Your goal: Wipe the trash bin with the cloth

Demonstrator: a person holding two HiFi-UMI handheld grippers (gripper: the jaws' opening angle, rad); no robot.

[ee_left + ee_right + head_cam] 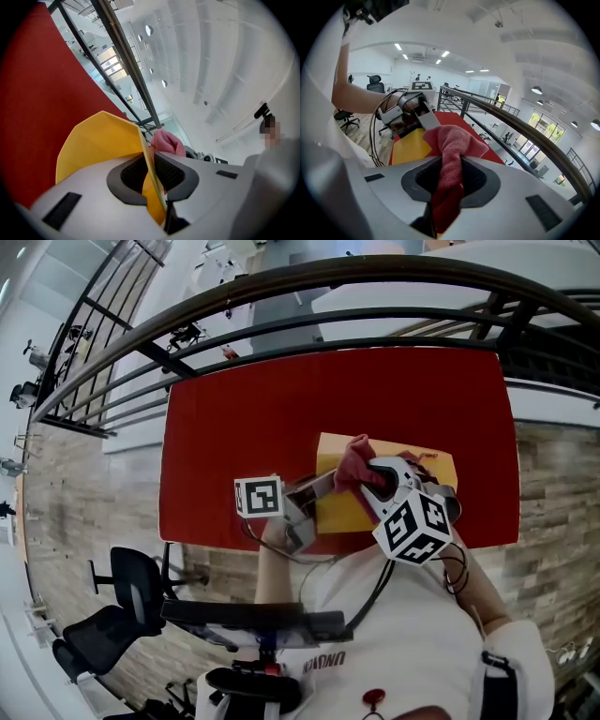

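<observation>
Your left hand-held gripper (151,164) is closed on the thin yellow wall of the trash bin (93,140). The wall runs edge-on between the two dark pads, and both press on it. Your right hand-held gripper (451,176) is clamped on the cloth (452,140), a pink-red fabric bunched above the jaws, with a tail hanging below them.

In the head view, the trash bin sits on the red tabletop (234,418), right of centre and close to the edge nearest you. Your left hand-held gripper reaches it from the left, your right one from the near right. The cloth lies over the bin's far left part, just beside the left jaws; whether it presses on the yellow surface cannot be told. A dark railing (281,296) curves beyond the tabletop's far edge.
</observation>
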